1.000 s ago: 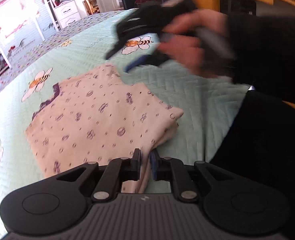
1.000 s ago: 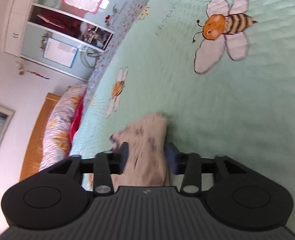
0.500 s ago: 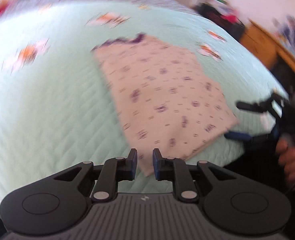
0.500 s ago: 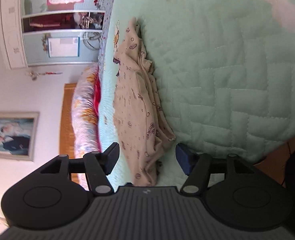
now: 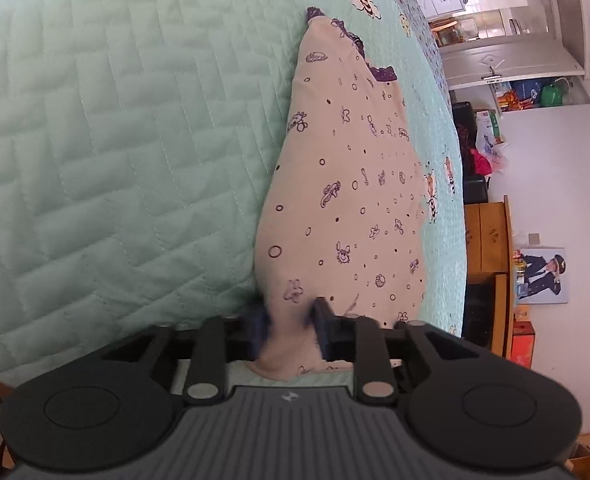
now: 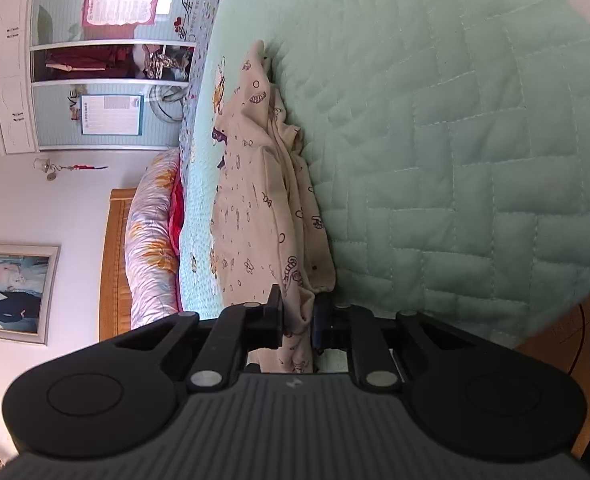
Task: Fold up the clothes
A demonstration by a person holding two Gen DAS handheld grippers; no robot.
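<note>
Your left tool point(image 5: 289, 328) has its two jaws closing, and a bunch of the cream cloth point(image 5: 335, 200) is squeezed between them. The cloth fills the gap from one pad to the other, so you have a grip on it. From the tool, the cloth runs away toward 12 o'clock across the green quilt point(image 5: 115, 140) on the bed. It gets thin at the far end, where a dark purple trim point(image 5: 383, 74) shows at about 1 o'clock.

Your right tool point(image 6: 298, 320) has its jaws closing too, and a bundle of cloth point(image 6: 263, 184) is caught between them. In that view the cloth runs up toward 11 o'clock. You can see many layers stacked along its edge on the 3 o'clock side. The quilt point(image 6: 455, 140) fills the side from 1 to 4 o'clock. A flowery pillow point(image 6: 151, 232) sits at about 9 o'clock by the wooden headboard.

So the cloth looks folded at least once already, because the layers lie on top of each other. It lies mostly flat on the bed, near the edge closest to you. I think you are holding two spots on the near end, ready to make one more fold. That fold is not yet done. After it, the cloth may still need to be smoothed flat.
</note>
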